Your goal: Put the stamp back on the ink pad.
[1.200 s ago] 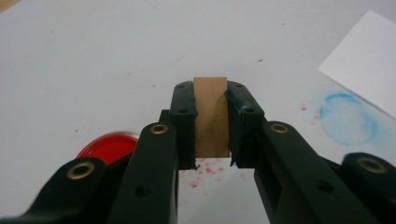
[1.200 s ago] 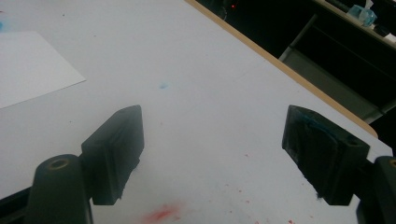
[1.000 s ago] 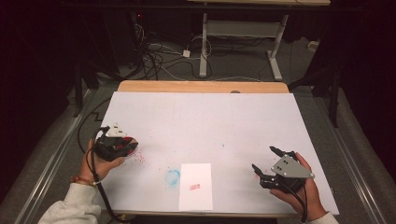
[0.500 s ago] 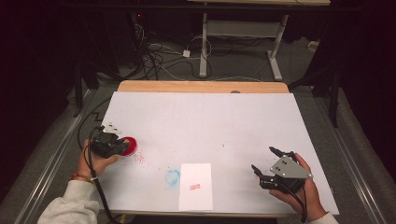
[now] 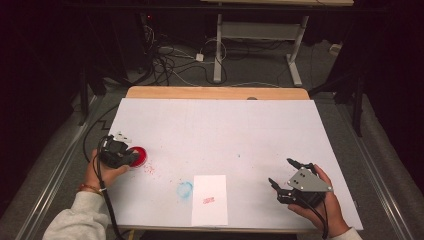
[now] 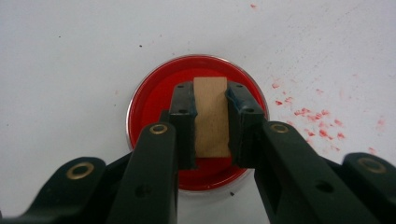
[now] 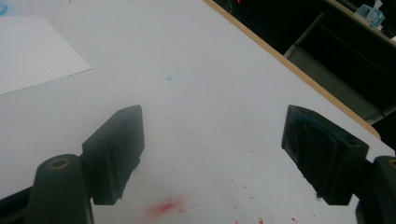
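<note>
The left gripper (image 6: pixel 211 116) is clamped on a small wooden stamp block (image 6: pixel 211 114), its two black pads pressing the block's sides, and the block stands over the middle of a round red ink pad (image 6: pixel 154 93); whether its lower face touches the ink cannot be told. In the high view the left gripper (image 5: pixel 120 154) sits over that red ink pad (image 5: pixel 139 155), which lies near the left edge of the white table (image 5: pixel 220 130), with the person's left hand (image 5: pixel 102 172) wrapped around the gripper body and a light sleeve (image 5: pixel 75 220) running off toward the bottom. Just right of the ink pad, red specks (image 5: pixel 149 170) dot the table top. Farther right of the pad, near the front edge, a blue smudge (image 5: pixel 184 189) lies beside a white sheet of paper (image 5: pixel 210 210) that bears a small red stamped mark (image 5: pixel 208 200). Well to the right of the pad, past the paper, the right gripper (image 5: pixel 285 176) is held by the right hand (image 5: pixel 320 205) just above the table with its jaws spread wide and nothing between them; in its own view the right gripper (image 7: pixel 210 149) looks across bare white table with a red smear (image 7: pixel 166 205) near its jaws and a corner of the paper (image 7: pixel 32 51) beyond.
</note>
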The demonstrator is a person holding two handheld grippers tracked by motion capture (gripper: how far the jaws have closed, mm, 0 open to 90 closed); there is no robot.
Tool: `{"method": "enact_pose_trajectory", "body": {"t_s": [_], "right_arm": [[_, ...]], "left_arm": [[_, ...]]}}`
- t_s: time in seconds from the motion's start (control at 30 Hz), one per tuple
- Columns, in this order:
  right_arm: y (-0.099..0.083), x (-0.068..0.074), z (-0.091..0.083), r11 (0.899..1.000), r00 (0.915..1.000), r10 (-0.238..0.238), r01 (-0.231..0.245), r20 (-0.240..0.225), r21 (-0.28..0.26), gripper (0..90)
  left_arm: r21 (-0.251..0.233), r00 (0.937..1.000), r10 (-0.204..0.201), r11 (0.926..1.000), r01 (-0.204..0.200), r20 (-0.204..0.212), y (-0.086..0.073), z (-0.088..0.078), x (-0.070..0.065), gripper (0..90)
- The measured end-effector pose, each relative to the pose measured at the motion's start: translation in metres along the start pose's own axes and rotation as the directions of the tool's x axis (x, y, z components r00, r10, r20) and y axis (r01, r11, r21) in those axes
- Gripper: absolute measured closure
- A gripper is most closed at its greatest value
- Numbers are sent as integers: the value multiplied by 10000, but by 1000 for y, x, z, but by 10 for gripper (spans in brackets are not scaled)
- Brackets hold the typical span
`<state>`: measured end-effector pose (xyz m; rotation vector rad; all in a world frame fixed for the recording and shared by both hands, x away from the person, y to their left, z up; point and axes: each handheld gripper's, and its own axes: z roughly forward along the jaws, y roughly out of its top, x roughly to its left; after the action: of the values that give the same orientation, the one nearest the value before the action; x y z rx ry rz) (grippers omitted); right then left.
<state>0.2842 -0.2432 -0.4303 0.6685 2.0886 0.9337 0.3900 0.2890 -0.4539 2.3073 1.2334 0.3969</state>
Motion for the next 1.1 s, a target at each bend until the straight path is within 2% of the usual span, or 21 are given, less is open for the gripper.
{"method": "enact_pose_trajectory", "body": {"t_s": [0.37, 0.57, 0.67, 0.83, 1.1], "right_arm": [[0, 0, 0, 10000, 10000, -25, 25, 11, 3, 213], [0, 0, -1, 10000, 10000, -30, 31, 46, -56, 213], [0, 0, -1, 9999, 10000, -63, 63, 57, -78, 213], [0, 0, -1, 9999, 10000, -71, 72, 62, -78, 213], [1, 0, -1, 10000, 10000, 27, -27, -19, -90, 213]], "left_arm": [[-86, 10000, -75, 9999, 75, 13, 0, -1, 0, 716], [-295, 9997, -211, 9993, 207, -113, 0, -5, -1, 575], [-548, 9990, -272, 9982, 253, -347, 1, -9, -4, 492], [-828, 9972, -169, 9965, 109, -723, 3, -13, -11, 423], [-1610, 9948, -278, 9869, 118, -978, 7, -19, -17, 310]]}}
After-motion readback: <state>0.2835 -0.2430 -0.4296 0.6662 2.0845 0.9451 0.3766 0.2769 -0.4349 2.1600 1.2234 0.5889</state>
